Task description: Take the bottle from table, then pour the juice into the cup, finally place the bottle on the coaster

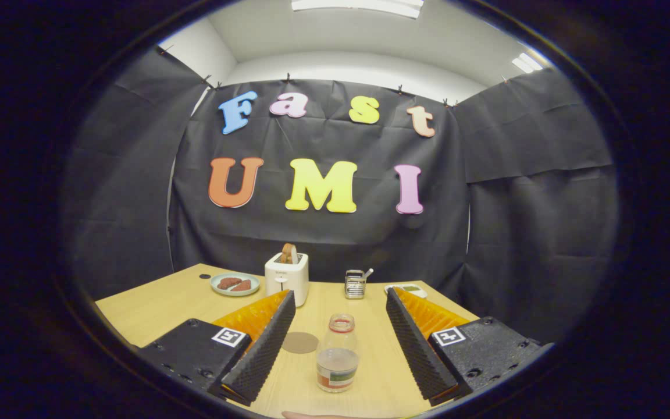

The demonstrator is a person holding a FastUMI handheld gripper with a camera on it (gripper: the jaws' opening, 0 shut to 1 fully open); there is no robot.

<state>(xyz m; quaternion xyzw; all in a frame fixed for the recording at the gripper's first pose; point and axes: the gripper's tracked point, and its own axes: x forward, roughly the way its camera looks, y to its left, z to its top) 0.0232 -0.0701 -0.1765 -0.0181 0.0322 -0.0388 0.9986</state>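
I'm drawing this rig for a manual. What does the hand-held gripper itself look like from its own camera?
The hand-held gripper has two long fingers faced with black ridged foam pads, orange ribbed backing behind them, and black blocky mounts, each carrying a square black-and-white marker tag.

A staged recording booth set up as a small breakfast corner, inside an office-like room.

Black cloth (323, 233) is clipped up as walls on three sides; above it show a plain white ceiling (358, 41) and strip lights (358, 6); a light wooden table (160, 308) carries kitchen things: a white toaster (286, 276) with bread in its slot, a plate (235, 284) of food, a small metal rack (355, 284), a bottle (337, 361) and a round coaster (300, 342); the gripper (341, 343) hangs open over the table, its fingers on either side of the bottle without touching it.
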